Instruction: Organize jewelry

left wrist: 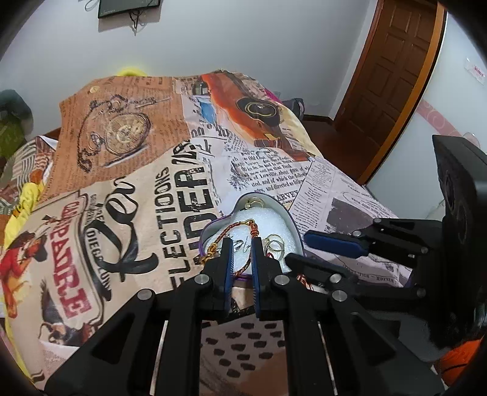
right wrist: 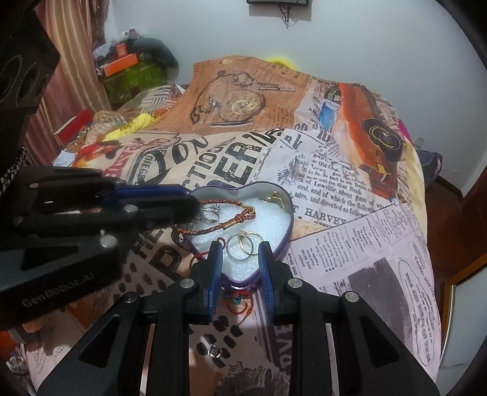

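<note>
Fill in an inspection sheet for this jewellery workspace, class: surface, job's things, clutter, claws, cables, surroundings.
Surface: newspaper-print bedcover, rumpled.
Job's things: heart-shaped tin lined with white foam holds braided bracelet, hoop earrings, silver rings, gold ring; red thread bracelet and small ring lie outside on the cover.
Clutter: boxes and bags beside the curtain.
Claws: left claw almost shut over the tin; right claw slightly open over the tin's point.
Cables: cord hangs from a wall device.
Surroundings: white wall, wooden door.

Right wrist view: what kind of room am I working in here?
Most likely a bedroom: the heart-shaped tin sits on a soft newspaper-print bedspread, with a curtain at the left and a panelled wooden door in the left wrist view.
</note>
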